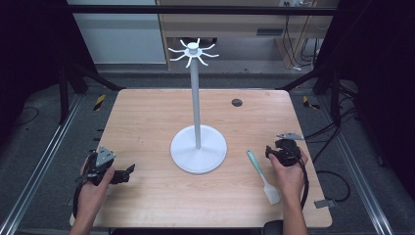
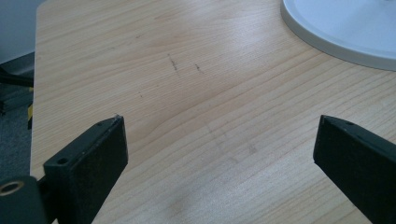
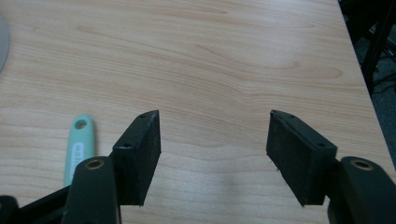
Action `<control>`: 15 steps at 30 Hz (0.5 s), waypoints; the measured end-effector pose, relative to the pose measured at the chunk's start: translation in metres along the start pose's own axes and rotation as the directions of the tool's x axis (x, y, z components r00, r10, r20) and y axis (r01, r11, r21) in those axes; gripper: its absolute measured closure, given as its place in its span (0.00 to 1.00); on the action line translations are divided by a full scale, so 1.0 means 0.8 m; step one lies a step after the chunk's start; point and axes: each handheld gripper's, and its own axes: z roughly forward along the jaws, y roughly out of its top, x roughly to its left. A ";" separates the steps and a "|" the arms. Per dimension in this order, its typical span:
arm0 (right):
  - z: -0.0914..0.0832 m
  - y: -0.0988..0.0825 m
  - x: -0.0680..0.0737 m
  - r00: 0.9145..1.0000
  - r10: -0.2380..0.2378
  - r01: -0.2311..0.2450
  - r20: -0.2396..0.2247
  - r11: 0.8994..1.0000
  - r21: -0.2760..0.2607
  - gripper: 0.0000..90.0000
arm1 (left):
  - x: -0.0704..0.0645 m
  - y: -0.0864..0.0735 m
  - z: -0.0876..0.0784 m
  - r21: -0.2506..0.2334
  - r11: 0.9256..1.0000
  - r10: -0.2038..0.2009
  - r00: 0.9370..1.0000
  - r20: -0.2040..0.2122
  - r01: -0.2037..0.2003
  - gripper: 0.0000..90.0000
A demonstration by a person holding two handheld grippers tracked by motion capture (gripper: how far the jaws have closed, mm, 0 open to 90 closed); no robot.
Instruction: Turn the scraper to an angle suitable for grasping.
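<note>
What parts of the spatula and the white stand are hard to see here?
- Spatula: in the right gripper view its green handle runs behind the right tool's left jaw, so the blade is hidden.
- White stand: the left gripper view's top edge cuts off its base; the post is out of frame.
- Print on the handle: too small to read.
- Hooks at the stand's top: too small to count surely in the high view.

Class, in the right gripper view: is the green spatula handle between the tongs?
No. The spatula lies outside the right tongs, beside one jaw.
</note>
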 end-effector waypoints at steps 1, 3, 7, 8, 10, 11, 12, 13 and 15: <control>0.000 0.000 0.000 1.000 0.000 0.000 0.000 1.000 0.000 0.40 | 0.000 0.000 0.001 0.001 1.000 -0.002 1.000 0.002 0.002 0.03; 0.001 0.004 0.013 0.999 -0.034 0.034 -0.004 0.999 0.007 0.45 | 0.000 0.000 0.002 0.002 1.000 0.001 1.000 0.004 -0.001 0.03; 0.004 0.008 0.026 0.997 -0.067 0.067 -0.033 0.998 0.008 0.55 | 0.001 0.001 0.001 -0.002 1.000 0.000 1.000 0.000 0.000 0.03; 0.008 0.010 0.031 0.995 -0.088 0.090 -0.051 0.996 0.024 0.61 | 0.001 0.001 0.001 -0.003 1.000 0.000 1.000 -0.001 0.000 0.03; 0.015 0.016 0.038 0.990 -0.109 0.113 -0.093 0.993 0.044 0.73 | 0.002 0.001 0.000 -0.009 1.000 -0.004 1.000 -0.003 0.004 0.03; 0.016 0.018 0.040 0.988 -0.115 0.120 -0.100 0.992 0.038 0.77 | 0.002 0.002 0.000 -0.014 1.000 -0.003 1.000 -0.010 0.003 0.03; 0.016 0.018 0.040 0.988 -0.115 0.120 -0.100 0.992 0.038 0.77 | 0.002 0.002 0.000 -0.014 1.000 -0.003 1.000 -0.010 0.003 0.03; 0.018 0.024 0.041 0.985 -0.113 0.116 -0.127 0.993 0.018 0.84 | 0.002 0.002 0.000 -0.018 1.000 -0.006 1.000 -0.010 0.005 0.03; 0.020 0.027 0.041 0.984 -0.113 0.117 -0.141 0.993 0.021 0.87 | 0.002 0.002 0.000 -0.015 1.000 -0.002 1.000 -0.009 0.002 0.03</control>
